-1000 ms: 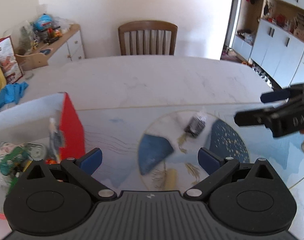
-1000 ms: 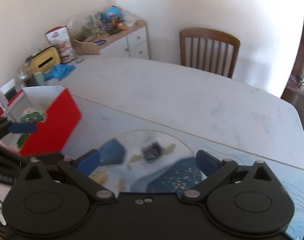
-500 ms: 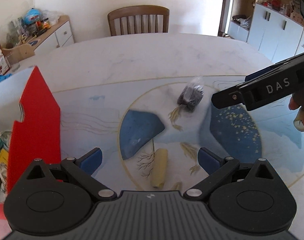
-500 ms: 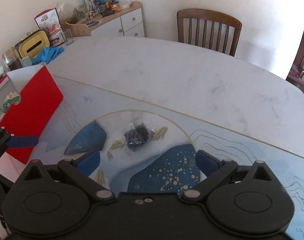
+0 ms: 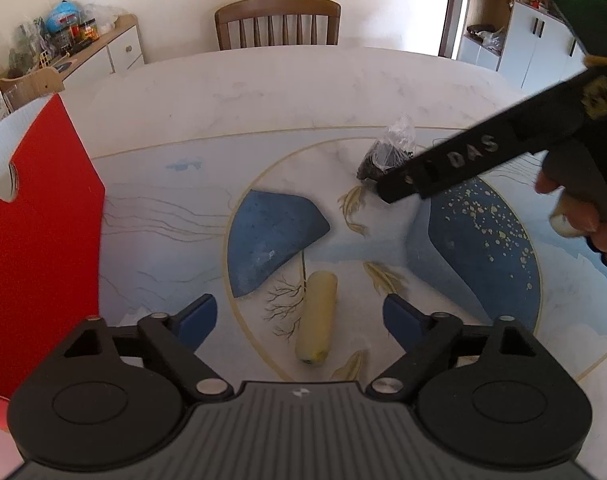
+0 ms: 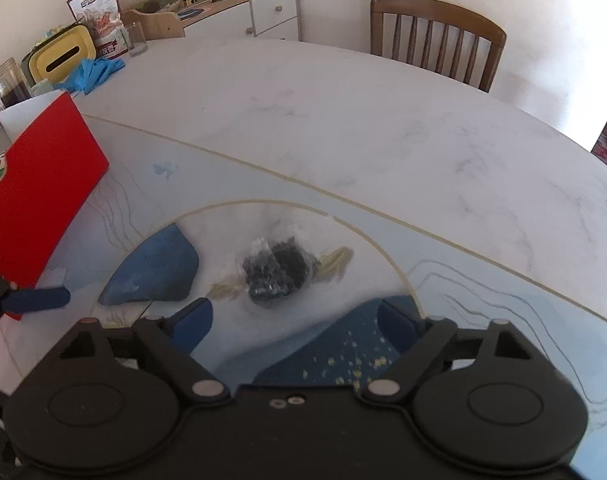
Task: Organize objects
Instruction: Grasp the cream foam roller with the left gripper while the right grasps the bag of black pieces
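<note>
2 closing, empty jaws: left gripper [image 5: 299,316] over yellow roll [image 5: 316,316], right gripper [image 6: 293,322] nearing black packet [image 6: 277,276].

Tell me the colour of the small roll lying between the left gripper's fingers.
Pale yellow roll, clearest in the left wrist view.

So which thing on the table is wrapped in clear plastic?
The small black bundle, lying ahead of the right hand-held gripper; crinkly clear plastic covers it. The pale yellow roll by the left hand-held gripper lies bare.
</note>
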`<action>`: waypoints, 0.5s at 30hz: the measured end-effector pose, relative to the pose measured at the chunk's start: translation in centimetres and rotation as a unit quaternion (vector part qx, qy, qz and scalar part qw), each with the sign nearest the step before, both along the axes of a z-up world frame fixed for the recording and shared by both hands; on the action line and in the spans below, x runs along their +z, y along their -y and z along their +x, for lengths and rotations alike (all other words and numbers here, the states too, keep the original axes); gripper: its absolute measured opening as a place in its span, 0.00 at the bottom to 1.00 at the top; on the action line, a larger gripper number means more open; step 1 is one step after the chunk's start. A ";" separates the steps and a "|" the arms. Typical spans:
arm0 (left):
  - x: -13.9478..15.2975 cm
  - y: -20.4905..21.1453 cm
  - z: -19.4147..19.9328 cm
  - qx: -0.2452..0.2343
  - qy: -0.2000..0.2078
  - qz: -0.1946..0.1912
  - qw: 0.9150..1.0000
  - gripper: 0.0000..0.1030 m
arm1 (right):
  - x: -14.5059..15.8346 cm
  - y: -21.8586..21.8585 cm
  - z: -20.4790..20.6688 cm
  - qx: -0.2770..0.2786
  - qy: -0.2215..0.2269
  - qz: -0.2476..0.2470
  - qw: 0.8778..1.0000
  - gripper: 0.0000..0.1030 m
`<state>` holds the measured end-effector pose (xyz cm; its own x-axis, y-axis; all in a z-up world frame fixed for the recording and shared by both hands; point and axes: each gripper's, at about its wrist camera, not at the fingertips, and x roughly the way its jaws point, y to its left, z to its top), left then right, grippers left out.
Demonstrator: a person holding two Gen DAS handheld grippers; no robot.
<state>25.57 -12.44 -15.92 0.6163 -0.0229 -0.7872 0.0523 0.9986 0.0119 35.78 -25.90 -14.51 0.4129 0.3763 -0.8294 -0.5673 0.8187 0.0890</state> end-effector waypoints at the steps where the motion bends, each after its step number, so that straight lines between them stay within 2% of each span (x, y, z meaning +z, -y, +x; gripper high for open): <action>1: -0.1 0.0 0.0 0.001 -0.001 -0.001 1.000 0.83 | -0.1 -0.2 0.2 0.002 -0.001 0.000 1.000 0.83; 11: -0.4 0.6 0.0 -0.011 -0.004 0.002 1.000 0.55 | -1.5 -1.7 1.3 0.023 -0.003 -0.013 1.000 0.69; 12: -0.4 0.7 0.0 -0.012 -0.003 0.005 1.000 0.54 | -1.5 -1.8 1.3 0.025 0.001 -0.015 1.000 0.68; 15: -0.4 1.0 -0.2 -0.016 0.000 0.012 1.000 0.44 | -1.5 -2.0 1.2 0.031 0.006 -0.017 0.999 0.60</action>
<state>25.41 -13.42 -16.29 0.6152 -0.0242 -0.7880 0.0847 0.9958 0.0356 36.99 -23.95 -15.98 0.4004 0.3723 -0.8373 -0.6178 0.7845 0.0534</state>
